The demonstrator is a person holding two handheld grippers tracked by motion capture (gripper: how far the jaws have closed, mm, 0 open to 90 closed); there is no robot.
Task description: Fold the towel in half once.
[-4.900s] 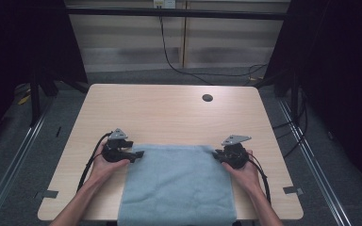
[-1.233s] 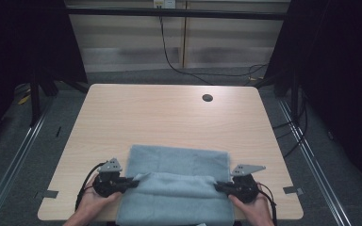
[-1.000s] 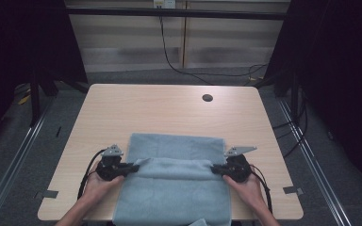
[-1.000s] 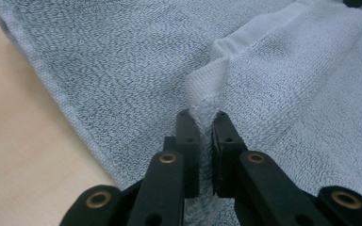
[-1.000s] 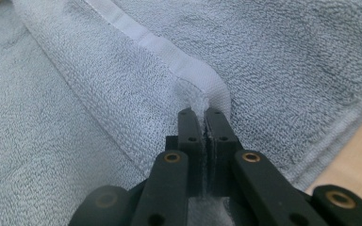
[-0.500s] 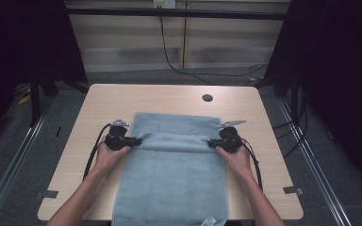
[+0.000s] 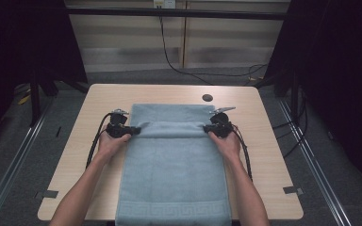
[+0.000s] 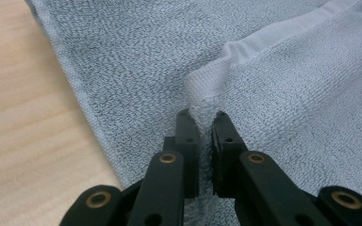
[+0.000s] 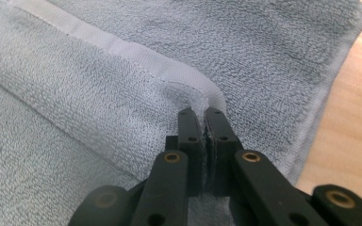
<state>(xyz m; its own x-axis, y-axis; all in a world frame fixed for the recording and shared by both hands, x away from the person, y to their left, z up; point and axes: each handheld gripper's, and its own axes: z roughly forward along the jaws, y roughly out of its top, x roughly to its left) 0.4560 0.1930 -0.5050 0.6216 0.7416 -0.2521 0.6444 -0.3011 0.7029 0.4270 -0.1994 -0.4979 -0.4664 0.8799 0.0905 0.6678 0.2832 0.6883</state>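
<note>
A: Left claw [image 7: 133,129] — state?

B: Pressed together on a pinch of the blue towel [image 7: 172,169]. In the left gripper view a ridge of terry stands up between the two black jaws, its hem running off up and to the right of the claw [image 8: 201,123].

A: Right claw [image 7: 208,128]?

B: Same. Jaws tight on a fold of towel, pale hem band bending over just ahead of the tips [image 9: 202,120]. Cloth spreads out to the left of that claw; bare wood shows off to its right.

A: Where does the towel lie against the two?

B: Between them — the lifted edge spans straight from one claw to the other. Beyond that edge a strip of towel lies flat on the bench [image 7: 89,101]; the rest runs back from the claws, between the person's forearms, to the near edge of the bench and over it.

A: Anything else close?

B: A small dark round disc [image 7: 207,97] on the bench, just beyond the right claw, clear of the cloth.
</note>
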